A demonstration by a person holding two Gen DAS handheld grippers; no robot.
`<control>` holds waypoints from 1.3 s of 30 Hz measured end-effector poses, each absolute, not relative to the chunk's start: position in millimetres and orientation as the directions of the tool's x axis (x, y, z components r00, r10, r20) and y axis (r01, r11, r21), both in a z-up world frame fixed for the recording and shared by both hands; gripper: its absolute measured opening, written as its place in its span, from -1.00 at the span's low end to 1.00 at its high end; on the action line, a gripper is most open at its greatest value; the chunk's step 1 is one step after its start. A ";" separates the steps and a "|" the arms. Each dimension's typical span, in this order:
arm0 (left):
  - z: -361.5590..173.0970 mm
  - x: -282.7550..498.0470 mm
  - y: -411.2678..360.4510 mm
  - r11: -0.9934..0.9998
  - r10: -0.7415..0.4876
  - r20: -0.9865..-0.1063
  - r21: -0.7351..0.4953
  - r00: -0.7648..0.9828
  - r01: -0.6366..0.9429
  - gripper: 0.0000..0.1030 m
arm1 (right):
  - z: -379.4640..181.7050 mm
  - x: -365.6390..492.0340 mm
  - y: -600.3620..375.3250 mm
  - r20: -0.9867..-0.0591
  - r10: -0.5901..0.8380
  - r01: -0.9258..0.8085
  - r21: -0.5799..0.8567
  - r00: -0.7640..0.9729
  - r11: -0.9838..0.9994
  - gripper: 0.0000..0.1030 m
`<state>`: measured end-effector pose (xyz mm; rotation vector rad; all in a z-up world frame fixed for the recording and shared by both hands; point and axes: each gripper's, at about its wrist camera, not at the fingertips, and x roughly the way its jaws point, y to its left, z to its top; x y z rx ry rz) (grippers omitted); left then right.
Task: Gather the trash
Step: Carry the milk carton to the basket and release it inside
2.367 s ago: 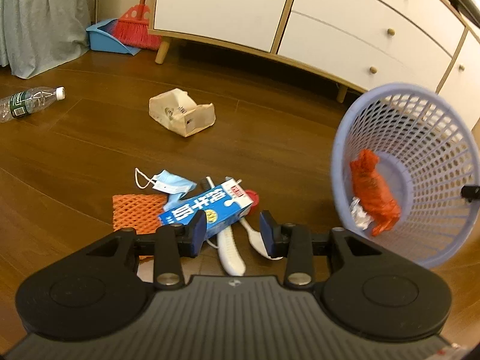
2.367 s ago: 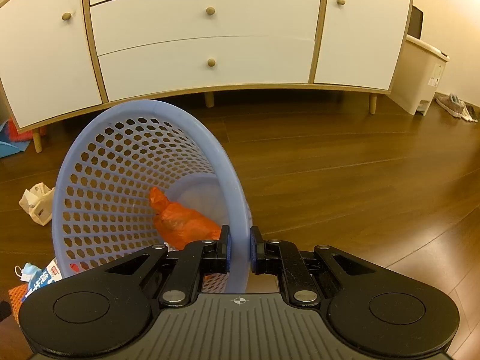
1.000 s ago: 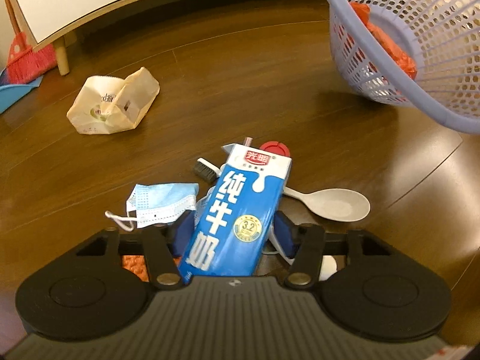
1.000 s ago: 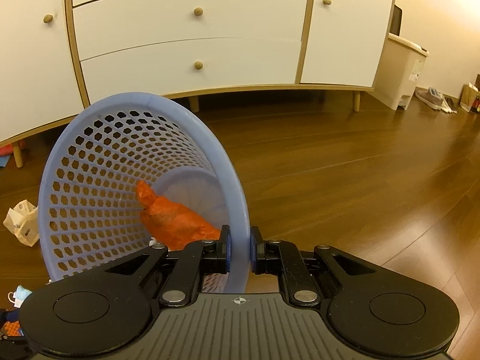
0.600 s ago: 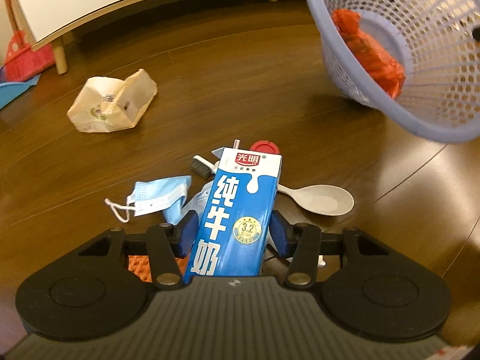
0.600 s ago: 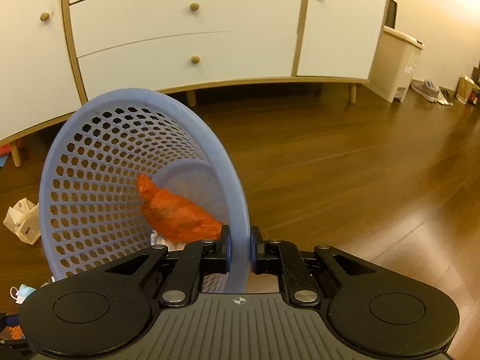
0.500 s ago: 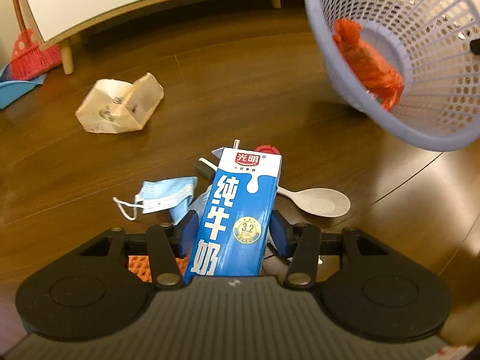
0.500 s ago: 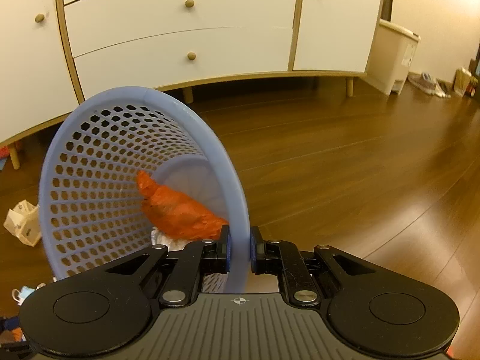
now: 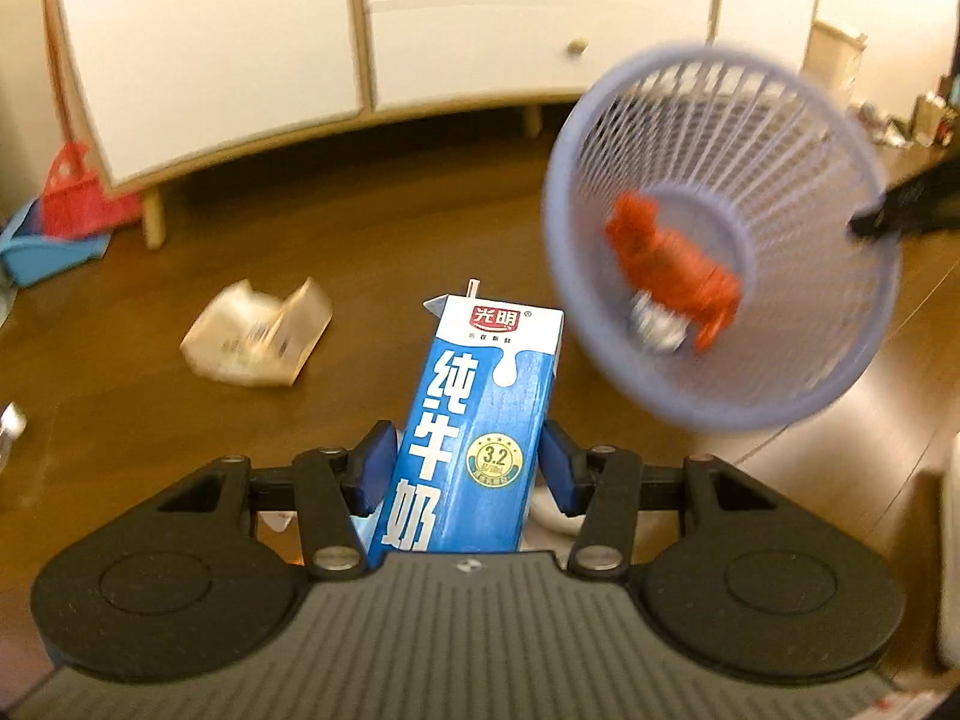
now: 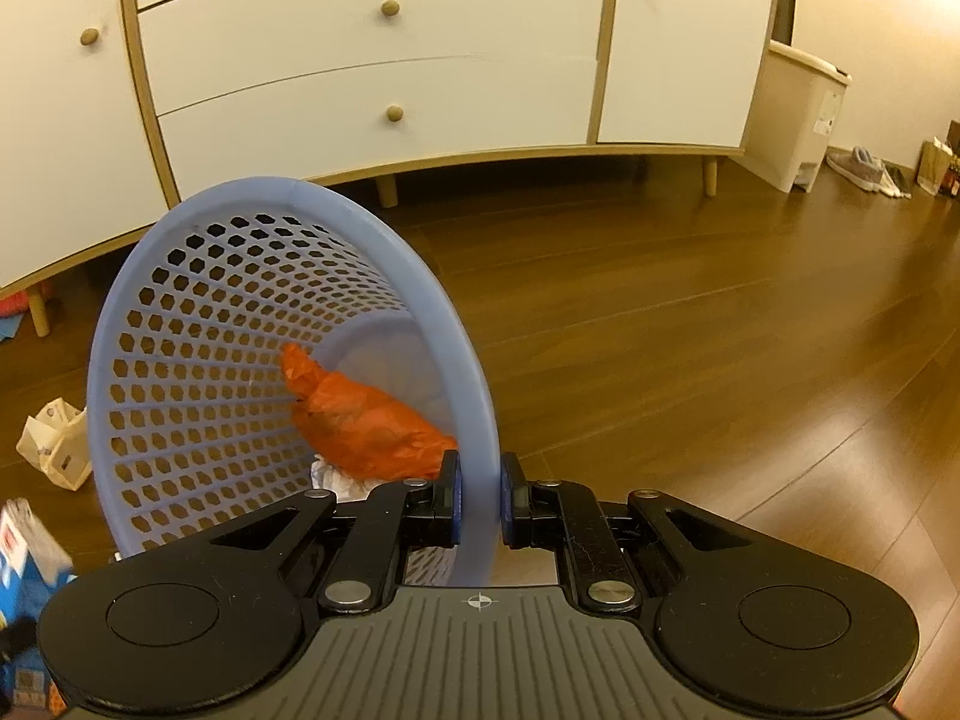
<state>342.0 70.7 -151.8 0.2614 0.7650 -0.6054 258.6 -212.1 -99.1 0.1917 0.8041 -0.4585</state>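
left wrist view, nearest first: the left gripper (image 9: 468, 471) pinches the blue-and-white rectangular milk carton (image 9: 474, 426) across its narrow sides, low on the body, so most of the carton stands out ahead of the jaws with its folded top and short straw stub leading. that hold looks chosen so the free end can go into a container first. it appears to be clear of the dark wooden floor (image 9: 372, 252), though the view is blurred and its underside is hidden. just under the gripper a pale rounded edge, perhaps a plastic spoon, peeks out; too little shows to be sure. further out and to the carton's right hangs the lavender perforated plastic basket (image 9: 672, 387), tipped so its mouth faces the carton, a sensible way to offer a wide opening. inside it lie a crumpled orange plastic bag (image 9: 666, 267) and a small ball of silvery wrapper (image 9: 654, 327). to the left, on the floor, sits a crumpled cream paper bag (image 9: 258, 333), not yet collected. beyond it, a white sideboard with wooden knobs (image 9: 468, 30) runs along the wall, with a red broom head and blue dustpan (image 9: 57, 222) beside its leg. from the right wrist view, the right gripper (image 10: 478, 501) is clamped on the basket's rim, one pad inside and one outside, which explains the tilt. judged from this, the carton is about to be carried to the basket's mouth.
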 end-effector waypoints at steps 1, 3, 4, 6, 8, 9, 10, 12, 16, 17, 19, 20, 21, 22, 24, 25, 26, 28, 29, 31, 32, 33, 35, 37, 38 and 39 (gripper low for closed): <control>-145.6 342.0 65.0 0.793 -0.436 -0.701 -0.001 0.565 0.610 -0.10 | -99.2 258.6 -213.3 -0.732 -0.320 0.467 -0.003 0.601 0.884 -0.84; -132.6 342.9 50.9 0.772 -0.482 -0.670 -0.019 0.565 0.636 -0.10 | -98.2 259.7 -213.9 -0.732 -0.321 0.469 -0.003 0.601 0.883 -0.84; -127.5 343.8 44.1 0.761 -0.500 -0.658 -0.024 0.563 0.648 -0.10 | -97.9 260.2 -212.7 -0.731 -0.320 0.468 -0.002 0.602 0.884 -0.84; -116.5 345.0 29.0 0.738 -0.541 -0.631 -0.038 0.556 0.674 -0.10 | -97.1 261.7 -211.9 -0.729 -0.319 0.465 -0.002 0.605 0.885 -0.84; -108.8 346.5 16.6 0.717 -0.578 -0.606 -0.059 0.546 0.694 -0.10 | -96.1 263.2 -211.6 -0.728 -0.319 0.461 -0.005 0.607 0.888 -0.84; -106.7 347.5 12.0 0.711 -0.589 -0.599 -0.066 0.542 0.700 -0.09 | -96.2 264.1 -211.7 -0.728 -0.317 0.459 -0.004 0.607 0.888 -0.84; -105.6 348.9 6.2 0.705 -0.599 -0.594 -0.074 0.537 0.705 -0.09 | -96.9 264.5 -211.7 -0.731 -0.314 0.459 -0.001 0.605 0.889 -0.84; -105.6 353.6 -3.0 0.706 -0.608 -0.592 -0.097 0.530 0.701 -0.08 | -98.4 265.6 -212.8 -0.735 -0.311 0.460 0.001 0.602 0.888 -0.84; -111.9 369.7 -16.6 0.723 -0.613 -0.604 -0.168 0.510 0.670 0.09 | -99.5 267.5 -212.8 -0.735 -0.316 0.459 -0.007 0.600 0.889 -0.84; -112.0 372.0 -17.2 0.728 -0.614 -0.602 -0.181 0.511 0.661 0.13 | -99.5 268.0 -213.3 -0.736 -0.315 0.460 -0.004 0.600 0.888 -0.84; -112.0 373.4 -16.7 0.733 -0.617 -0.596 -0.196 0.514 0.652 0.13 | -99.3 269.1 -213.5 -0.737 -0.313 0.457 -0.007 0.599 0.889 -0.84; -112.3 374.6 -15.4 0.736 -0.615 -0.596 -0.198 0.517 0.647 0.13 | -99.3 269.5 -213.3 -0.736 -0.313 0.455 -0.007 0.600 0.890 -0.84; -112.0 375.4 -10.7 0.743 -0.609 -0.596 -0.197 0.524 0.640 0.13 | -99.1 270.2 -212.9 -0.736 -0.315 0.455 -0.010 0.600 0.891 -0.84; -111.8 377.0 -7.6 0.748 -0.606 -0.594 -0.198 0.529 0.633 0.13 | -99.3 270.9 -213.5 -0.735 -0.315 0.456 -0.009 0.600 0.890 -0.84; -112.6 381.1 1.3 0.762 -0.597 -0.593 -0.207 0.540 0.614 0.13 | -99.3 272.6 -214.0 -0.736 -0.315 0.460 -0.006 0.599 0.888 -0.84; -113.4 382.8 6.0 0.767 -0.595 -0.592 -0.213 0.544 0.606 0.13 | -99.5 273.3 -213.6 -0.736 -0.317 0.462 -0.007 0.598 0.887 -0.84; -114.3 384.3 11.8 0.773 -0.590 -0.592 -0.218 0.549 0.596 0.13 | -99.4 273.0 -213.5 -0.736 -0.318 0.464 -0.006 0.598 0.886 -0.84; -116.1 385.3 27.9 0.784 -0.577 -0.598 -0.215 0.557 0.582 0.13 | -99.4 274.3 -212.2 -0.735 -0.321 0.461 -0.012 0.598 0.887 -0.84; -117.9 386.1 34.8 0.792 -0.567 -0.602 -0.211 0.562 0.573 0.13 | -99.1 274.7 -211.2 -0.734 -0.321 0.461 -0.012 0.598 0.887 -0.84; -121.3 388.5 46.6 0.805 -0.548 -0.613 -0.202 0.569 0.557 0.13 | -99.3 275.5 -208.8 -0.734 -0.321 0.459 -0.014 0.599 0.888 -0.84; -123.3 388.7 53.0 0.813 -0.537 -0.618 -0.197 0.574 0.548 0.13 | -99.6 276.1 -208.3 -0.733 -0.323 0.458 -0.016 0.599 0.889 -0.84; -125.3 389.0 60.9 0.820 -0.526 -0.625 -0.191 0.577 0.540 0.13 | -99.7 276.6 -207.4 -0.732 -0.324 0.458 -0.019 0.599 0.889 -0.84; -128.6 389.6 74.3 0.832 -0.504 -0.638 -0.178 0.582 0.526 0.13 | -100.3 276.7 -206.7 -0.731 -0.327 0.458 -0.022 0.599 0.889 -0.84; -131.9 389.1 88.8 0.845 -0.478 -0.653 -0.159 0.588 0.511 0.13 | -101.1 276.7 -206.1 -0.731 -0.329 0.458 -0.025 0.598 0.889 -0.84; -133.7 389.2 96.6 0.850 -0.464 -0.662 -0.147 0.589 0.505 0.13 | -101.5 276.3 -205.7 -0.731 -0.330 0.457 -0.028 0.598 0.889 -0.84; -135.5 388.6 103.1 0.855 -0.449 -0.671 -0.131 0.590 0.501 0.13 | -101.9 276.1 -205.7 -0.731 -0.331 0.457 -0.029 0.597 0.889 -0.84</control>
